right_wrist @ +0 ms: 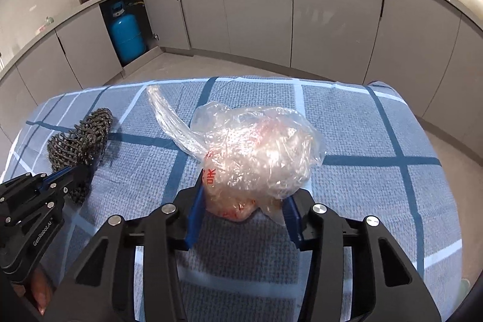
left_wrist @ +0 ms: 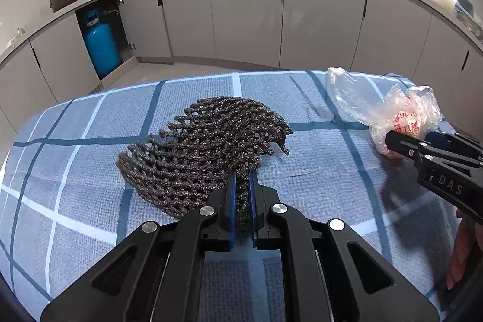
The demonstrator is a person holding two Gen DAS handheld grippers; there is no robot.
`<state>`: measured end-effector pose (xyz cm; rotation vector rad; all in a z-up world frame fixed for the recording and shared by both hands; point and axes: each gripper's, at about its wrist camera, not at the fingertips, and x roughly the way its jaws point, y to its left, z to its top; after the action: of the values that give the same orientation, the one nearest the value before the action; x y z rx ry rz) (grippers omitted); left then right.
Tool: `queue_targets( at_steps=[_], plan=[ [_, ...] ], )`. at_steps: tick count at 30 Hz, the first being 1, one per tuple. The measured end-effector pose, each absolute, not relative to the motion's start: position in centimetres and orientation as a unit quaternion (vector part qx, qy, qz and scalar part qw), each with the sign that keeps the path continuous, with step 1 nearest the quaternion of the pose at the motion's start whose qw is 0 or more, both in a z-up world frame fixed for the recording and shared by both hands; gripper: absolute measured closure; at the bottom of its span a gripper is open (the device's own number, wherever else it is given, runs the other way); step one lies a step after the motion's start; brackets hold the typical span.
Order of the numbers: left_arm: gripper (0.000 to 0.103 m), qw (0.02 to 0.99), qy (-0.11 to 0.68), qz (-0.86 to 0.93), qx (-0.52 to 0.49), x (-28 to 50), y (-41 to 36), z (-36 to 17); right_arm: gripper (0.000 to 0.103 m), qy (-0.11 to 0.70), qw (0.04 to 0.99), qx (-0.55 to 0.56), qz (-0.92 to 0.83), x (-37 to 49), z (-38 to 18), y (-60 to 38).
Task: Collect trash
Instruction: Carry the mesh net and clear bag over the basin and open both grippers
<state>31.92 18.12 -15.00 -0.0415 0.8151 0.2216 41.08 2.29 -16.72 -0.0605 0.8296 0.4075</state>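
A dark grey foam net (left_wrist: 205, 147) lies on the blue checked tablecloth (left_wrist: 75, 201). My left gripper (left_wrist: 242, 180) is shut on the net's near edge; it also shows in the right wrist view (right_wrist: 77, 171), where the net (right_wrist: 81, 138) sits at the left. A crumpled clear plastic bag with red print (right_wrist: 256, 153) lies on the cloth to the right. My right gripper (right_wrist: 244, 201) is open, its blue pads on either side of the bag's near end. In the left wrist view the bag (left_wrist: 392, 110) and right gripper (left_wrist: 401, 141) are at the right edge.
The table's far edge (right_wrist: 241, 79) drops to a grey floor. Grey kitchen cabinets (left_wrist: 247, 11) curve around behind. A blue gas cylinder (left_wrist: 101, 43) stands in an open cabinet at the left.
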Motion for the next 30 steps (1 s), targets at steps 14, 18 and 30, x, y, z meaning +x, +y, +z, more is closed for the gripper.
queue_targets(
  at_steps=[14,18,30],
  plan=[
    [0.094,0.93,0.365,0.047,0.018,28.8,10.7,-10.7,0.058,0.364,0.918,0.015,0.158,34.0,-13.0,-8.1],
    [0.094,0.934,0.355,0.025,0.035,28.0,7.7,-9.6,0.058,0.352,0.925,0.027,0.141,31.7,-11.9,-11.3],
    [0.094,0.935,0.34,-0.05,0.081,25.9,-1.7,-7.9,0.058,0.332,0.937,0.063,0.086,26.7,-10.7,-20.2]
  ],
)
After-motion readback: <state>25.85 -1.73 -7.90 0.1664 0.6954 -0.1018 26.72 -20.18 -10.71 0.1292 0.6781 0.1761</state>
